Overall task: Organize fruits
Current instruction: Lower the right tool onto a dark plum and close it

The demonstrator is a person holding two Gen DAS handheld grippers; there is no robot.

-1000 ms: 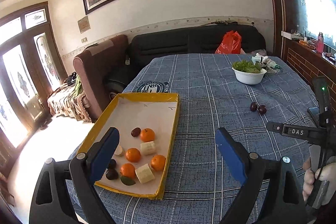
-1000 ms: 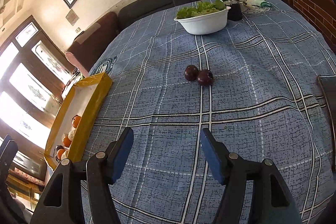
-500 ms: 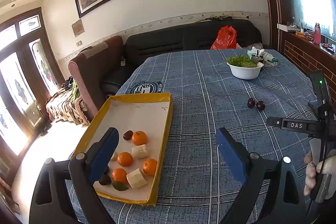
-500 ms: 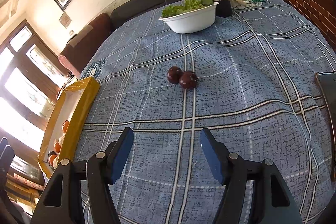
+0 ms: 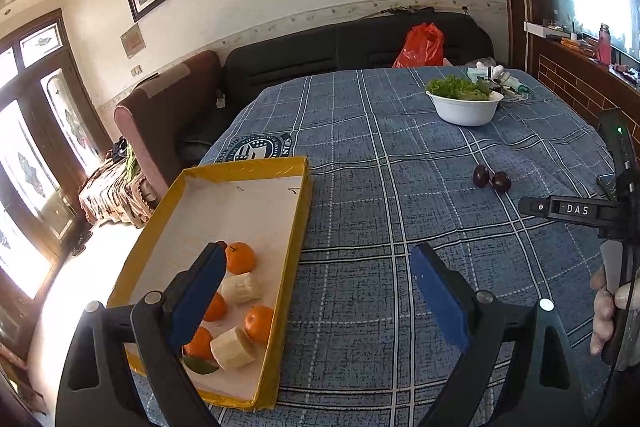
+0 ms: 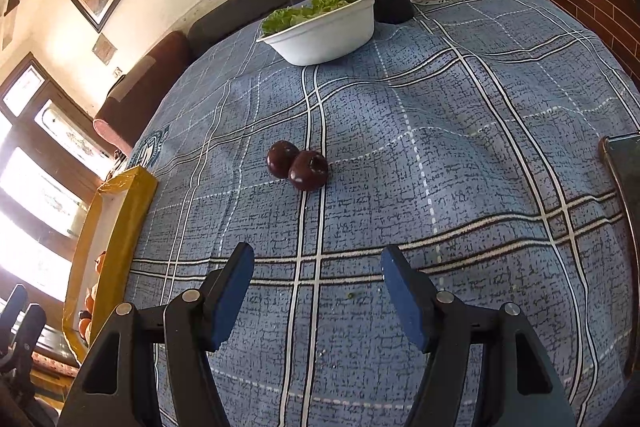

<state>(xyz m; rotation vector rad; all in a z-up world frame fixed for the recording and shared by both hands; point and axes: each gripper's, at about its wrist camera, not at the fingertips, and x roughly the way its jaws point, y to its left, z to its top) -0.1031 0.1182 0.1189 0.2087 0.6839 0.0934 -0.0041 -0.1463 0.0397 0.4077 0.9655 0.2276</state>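
Note:
Two dark purple plums lie touching on the blue plaid tablecloth, also in the left wrist view. My right gripper is open and empty, just short of the plums and low over the cloth. A yellow-rimmed tray holds several oranges, banana pieces and a green leaf. My left gripper is open and empty above the tray's right edge; its left finger hides some fruit. The tray's edge shows in the right wrist view.
A white bowl of lettuce stands beyond the plums, with a dark cup and white gloves behind it. A phone lies at the right table edge. A sofa and armchair stand past the table.
My right gripper has moved forward toward the plums, which now look larger and closer. My left gripper has shifted slightly, with the tray nearer under its left finger.

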